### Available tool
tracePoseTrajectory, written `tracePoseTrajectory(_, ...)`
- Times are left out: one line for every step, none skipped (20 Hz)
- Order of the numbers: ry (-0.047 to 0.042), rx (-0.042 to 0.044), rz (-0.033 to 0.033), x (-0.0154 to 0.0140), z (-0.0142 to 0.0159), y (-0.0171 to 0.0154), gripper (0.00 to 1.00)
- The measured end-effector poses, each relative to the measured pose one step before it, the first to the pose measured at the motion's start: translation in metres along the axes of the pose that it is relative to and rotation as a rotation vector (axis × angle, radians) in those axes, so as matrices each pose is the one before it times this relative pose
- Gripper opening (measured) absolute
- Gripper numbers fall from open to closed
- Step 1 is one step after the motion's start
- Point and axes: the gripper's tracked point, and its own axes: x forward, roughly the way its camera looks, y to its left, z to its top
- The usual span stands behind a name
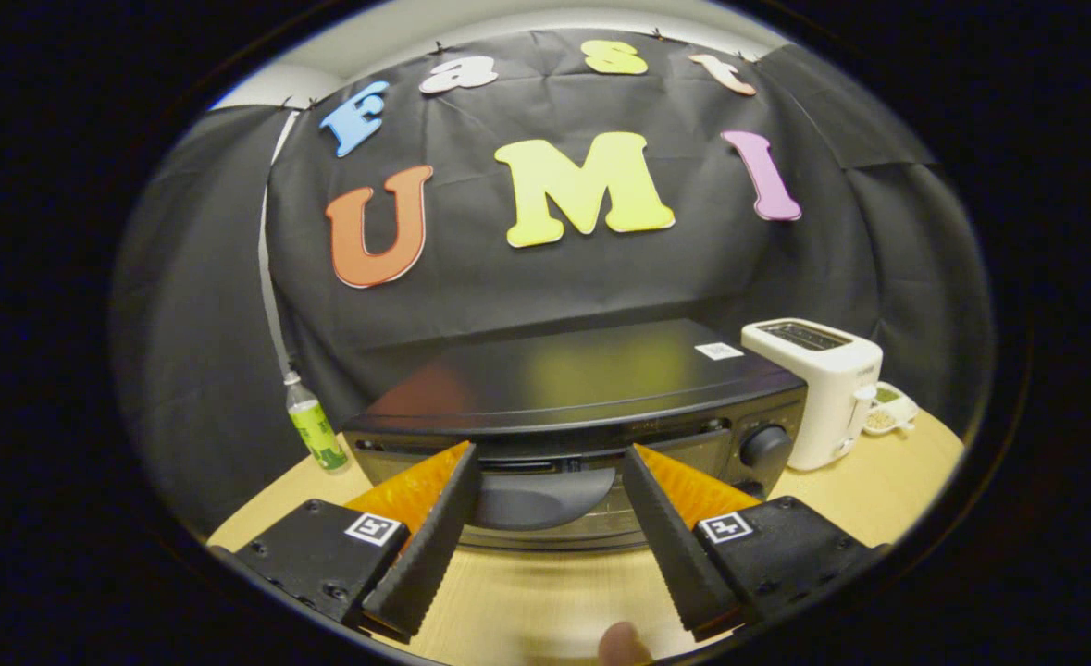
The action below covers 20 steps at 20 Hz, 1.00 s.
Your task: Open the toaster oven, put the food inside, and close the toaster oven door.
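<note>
A black toaster oven (582, 388) stands on the wooden table (887, 481), its front facing me. Its door (545, 504) is shut, with a dark curved handle (545, 495) at the top middle of the door. My gripper (550, 458) is open, its two fingers spread wide on either side of that handle and nothing between them. The fingertips (464, 462) are right at the oven's front, level with the top edge of the door. A round control knob (765, 446) sits on the oven's right panel. A fingertip of a person's hand (624, 645) shows below the fingers.
A white slot toaster (823, 388) stands right of the oven, close to its side. Behind it lies a small white dish (889, 412) with bits of food. A green-labelled bottle (314, 430) stands left of the oven near the booth wall.
</note>
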Motion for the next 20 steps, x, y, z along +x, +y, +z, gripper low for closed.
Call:
tracePoseTrajectory(0.01487, -0.01114, -0.00058, -0.00286, -0.00175, 0.00018, 1.0)
tracePoseTrajectory(0.00623, -0.0276, -0.00884, -0.00445, -0.00043, -0.00045, 1.0)
tracePoseTrajectory(0.00565, -0.03186, -0.01017, -0.00475, -0.00183, 0.0005, 1.0)
tracePoseTrajectory(-0.00087, -0.03239, -0.00905, -0.00512, -0.00122, 0.00028, 1.0)
tracePoseTrajectory(0.00291, -0.02608, -0.00537, -0.00592, -0.00462, 0.00126, 1.0)
tracePoseTrajectory(0.0072, -0.00918, 0.00129, -0.00442, -0.00446, 0.00045, 1.0)
tracePoseTrajectory(0.01455, 0.00086, 0.00568, -0.00592, -0.00732, 0.00028, 1.0)
tracePoseTrajectory(0.01435, 0.00437, 0.00795, -0.00502, -0.0061, 0.00048, 1.0)
tracePoseTrajectory(0.01119, 0.00166, 0.00399, -0.00558, -0.0064, 0.00065, 1.0)
tracePoseTrajectory(0.00134, -0.01401, -0.00176, -0.00266, -0.0056, 0.00092, 1.0)
tracePoseTrajectory(0.00697, -0.02379, -0.00509, -0.006, -0.00619, -0.00012, 1.0)
tracePoseTrajectory(0.00568, -0.02141, -0.00553, -0.00636, -0.00546, 0.00102, 1.0)
tracePoseTrajectory(0.01288, -0.01622, -0.00332, -0.00104, -0.0088, 0.00094, 1.0)
tracePoseTrajectory(0.01514, -0.01149, -0.00302, -0.00201, -0.00694, -0.00025, 1.0)
tracePoseTrajectory(0.01852, -0.01682, -0.00468, -0.00276, -0.00793, 0.00084, 1.0)
tracePoseTrajectory(0.01708, -0.02164, -0.00666, -0.00194, -0.00563, 0.00067, 1.0)
tracePoseTrajectory(0.02184, -0.02409, -0.00785, -0.00173, -0.00746, 0.00109, 1.0)
tracePoseTrajectory(0.01646, -0.01432, -0.006, -0.0017, -0.00588, 0.00014, 1.0)
tracePoseTrajectory(0.01074, 0.00107, 0.00031, 0.00025, -0.00495, 0.00077, 1.0)
tracePoseTrajectory(0.01871, 0.01789, 0.00939, -0.00128, -0.00528, 0.00075, 1.0)
